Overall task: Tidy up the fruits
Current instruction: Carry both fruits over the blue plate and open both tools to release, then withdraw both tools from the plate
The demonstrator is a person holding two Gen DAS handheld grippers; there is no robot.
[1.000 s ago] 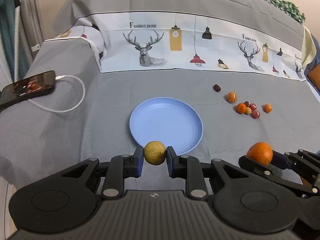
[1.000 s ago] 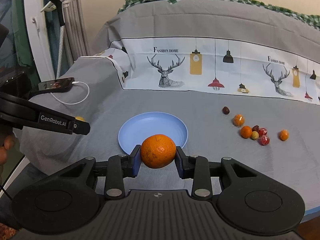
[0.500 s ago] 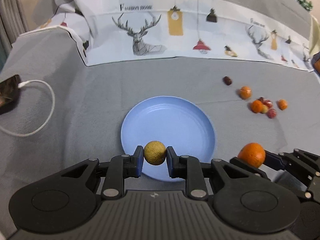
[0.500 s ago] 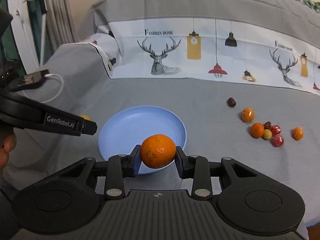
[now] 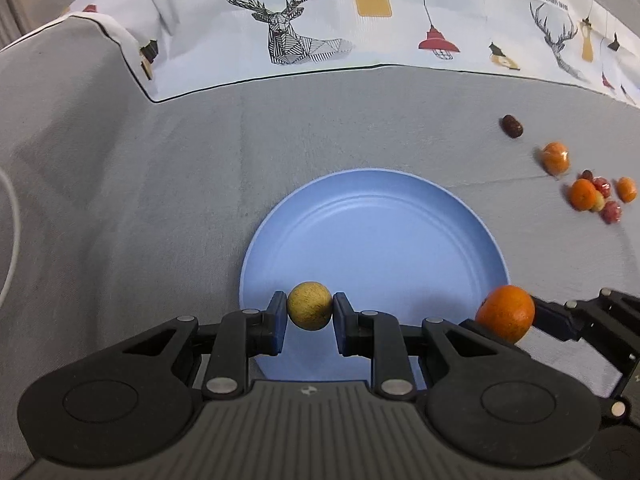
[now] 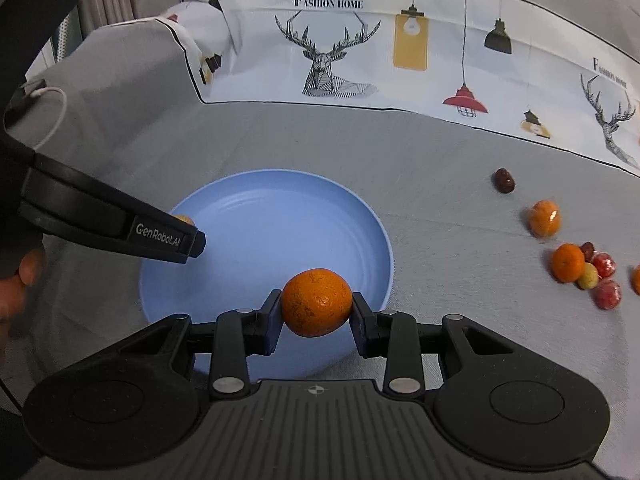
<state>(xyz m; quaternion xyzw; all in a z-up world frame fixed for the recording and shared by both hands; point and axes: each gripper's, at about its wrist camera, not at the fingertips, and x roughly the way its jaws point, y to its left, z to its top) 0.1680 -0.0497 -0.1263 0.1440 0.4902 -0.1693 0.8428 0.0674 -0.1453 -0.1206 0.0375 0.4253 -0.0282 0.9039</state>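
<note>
Your left gripper (image 5: pixel 309 312) is clamped on a small round tan-yellow fruit (image 5: pixel 309 306), both pads pressed against its sides, and it hangs over the near left part of the round light-blue plastic plate (image 5: pixel 400 216). Your right gripper (image 6: pixel 316 314) is clenched on a larger bumpy orange mandarin (image 6: pixel 316 302), which sits between its pads above the near edge of the same plate. In the left wrist view the mandarin appears at the plate's right rim; in the right wrist view the left gripper's black finger, lettered "GenRobot.AI", reaches in over the plate's left side with the tan fruit just showing behind it.

The plate lies on a grey bed cover (image 5: pixel 120 200). Well off to its right, the loose fruits lie on the cover: a dark brown-red date (image 6: pixel 503 180) farthest back, a wrapped orange fruit (image 6: pixel 544 218) nearer, then a tight cluster of small orange, yellow and red fruits (image 6: pixel 586 272). A white printed sheet with deer and lamps (image 5: pixel 360 20) runs along the back.
</note>
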